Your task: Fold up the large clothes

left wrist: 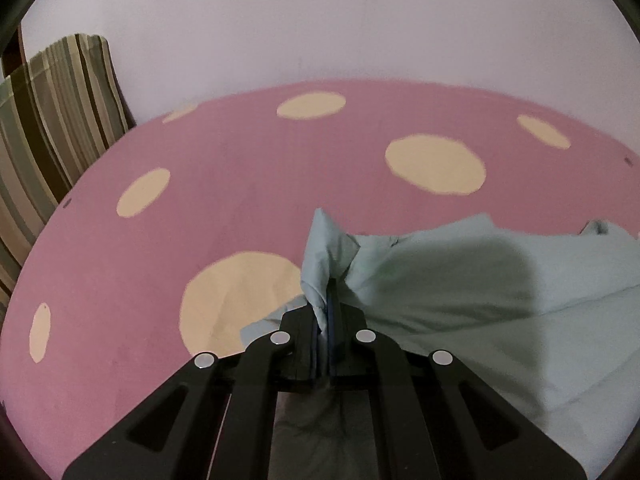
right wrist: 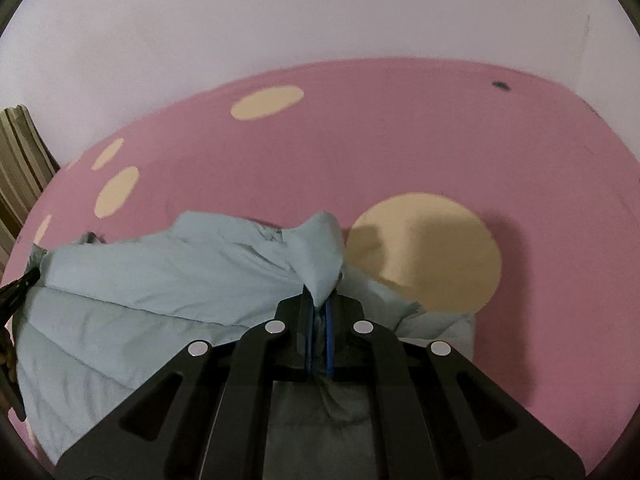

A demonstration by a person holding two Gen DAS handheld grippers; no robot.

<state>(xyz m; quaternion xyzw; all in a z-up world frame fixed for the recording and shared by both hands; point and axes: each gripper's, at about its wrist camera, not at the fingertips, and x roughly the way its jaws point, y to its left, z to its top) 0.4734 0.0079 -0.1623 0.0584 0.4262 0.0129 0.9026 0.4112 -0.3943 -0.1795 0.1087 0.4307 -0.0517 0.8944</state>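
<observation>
One pale blue garment (right wrist: 160, 280) lies on one pink bed sheet (left wrist: 240, 160), ahead of each tool and caught in it. Two tools show: the left tool (left wrist: 326, 316) and the right tool (right wrist: 319, 312). One striped curtain (left wrist: 60, 100) hangs far left of both.

Pale blue-green garment (right wrist: 168, 280), rumpled and partly doubled over, spread on pink spotted bed (right wrist: 400, 128); two pinched corners raised toward 12 o'clock.
</observation>
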